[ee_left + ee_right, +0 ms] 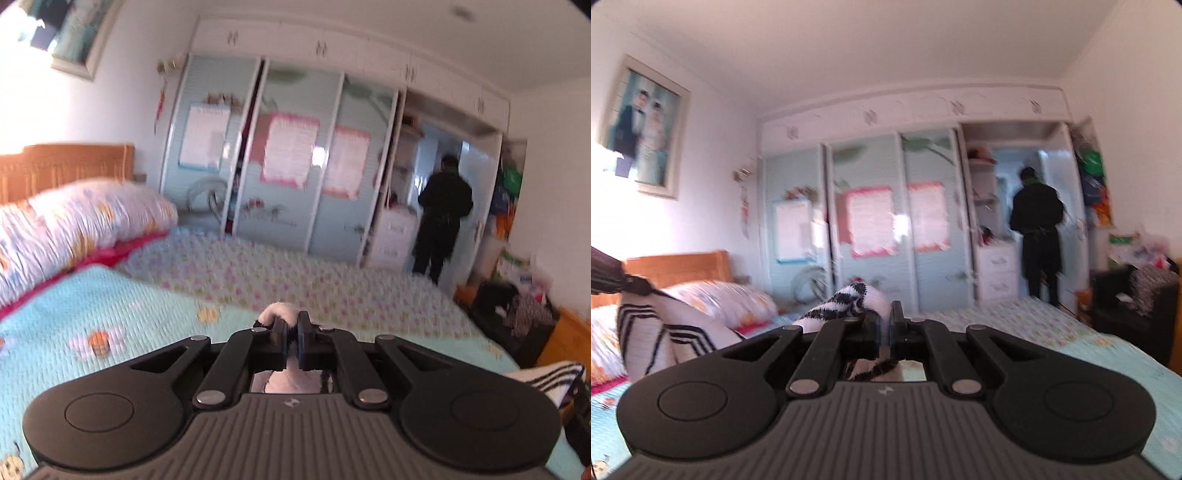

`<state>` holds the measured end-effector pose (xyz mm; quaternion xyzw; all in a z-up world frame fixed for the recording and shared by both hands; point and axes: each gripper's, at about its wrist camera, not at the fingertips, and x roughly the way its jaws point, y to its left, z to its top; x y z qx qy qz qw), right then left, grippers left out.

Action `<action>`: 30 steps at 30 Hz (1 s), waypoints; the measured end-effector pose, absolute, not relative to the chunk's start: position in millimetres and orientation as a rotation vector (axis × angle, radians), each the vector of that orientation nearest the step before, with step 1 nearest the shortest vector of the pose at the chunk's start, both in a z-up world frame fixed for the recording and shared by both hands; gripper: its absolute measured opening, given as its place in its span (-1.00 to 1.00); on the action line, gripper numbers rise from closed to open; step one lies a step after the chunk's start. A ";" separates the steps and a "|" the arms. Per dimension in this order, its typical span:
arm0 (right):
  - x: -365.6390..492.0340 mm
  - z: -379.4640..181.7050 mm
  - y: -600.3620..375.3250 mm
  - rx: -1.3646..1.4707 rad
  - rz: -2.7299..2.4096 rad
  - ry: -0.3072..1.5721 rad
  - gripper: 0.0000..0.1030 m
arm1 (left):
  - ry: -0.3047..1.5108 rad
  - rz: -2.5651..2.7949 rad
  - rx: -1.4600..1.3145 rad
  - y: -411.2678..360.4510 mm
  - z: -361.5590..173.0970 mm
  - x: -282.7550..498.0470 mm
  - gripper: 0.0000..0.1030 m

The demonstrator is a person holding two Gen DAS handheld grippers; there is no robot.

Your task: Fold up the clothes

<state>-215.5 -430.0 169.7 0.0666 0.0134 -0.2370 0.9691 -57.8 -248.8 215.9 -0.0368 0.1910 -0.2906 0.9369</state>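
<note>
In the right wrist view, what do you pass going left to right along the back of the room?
Framed portrait → wooden headboard → blue-edged poster → pink-edged poster → person in dark clothes → dark cluttered furniture.

A bed (pixel 1052 325) with a pale dotted quilt fills the room, its wooden headboard (pixel 679 267) at the left under a framed photo (pixel 646 125) on the white wall. Behind the bed stands a wardrobe (pixel 886 221) with pale blue sliding doors bearing posters, and a person (pixel 1038 229) in dark clothes stands at its open right end. Bright light floods in left of the headboard.
</note>
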 end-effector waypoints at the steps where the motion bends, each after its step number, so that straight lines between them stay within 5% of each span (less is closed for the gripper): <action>1: -214.5 158.9 -437.2 0.148 -0.494 0.061 -0.92 | 0.428 -0.604 -0.062 -258.1 200.3 -56.8 -0.92; 9: -205.9 72.7 -494.3 0.258 -0.613 0.334 -0.92 | 0.776 -0.565 0.146 -336.6 54.9 -40.8 -0.92; 16: -201.4 11.7 -540.8 0.408 -0.708 0.509 -0.86 | 0.911 -0.483 0.293 -367.2 -7.2 -21.4 -0.88; 17: -201.5 6.6 -546.6 0.444 -0.720 0.518 -0.78 | 0.923 -0.469 0.303 -371.4 -9.1 -16.1 -0.83; 19: -201.7 -3.6 -558.1 0.515 -0.744 0.534 -0.25 | 0.950 -0.441 0.313 -376.5 -10.9 -5.8 -0.51; 22: -201.9 -18.9 -575.4 0.623 -0.779 0.559 -0.10 | 0.991 -0.491 0.246 -360.1 -11.1 -14.9 0.00; 27: -230.4 -19.2 -567.3 0.750 -0.737 0.468 -0.08 | 1.058 -0.578 0.128 -331.8 -11.5 -31.5 0.09; 30: -242.2 -16.7 -539.0 0.760 -0.635 0.435 0.12 | 1.097 -0.630 0.056 -314.7 -11.7 -41.5 0.11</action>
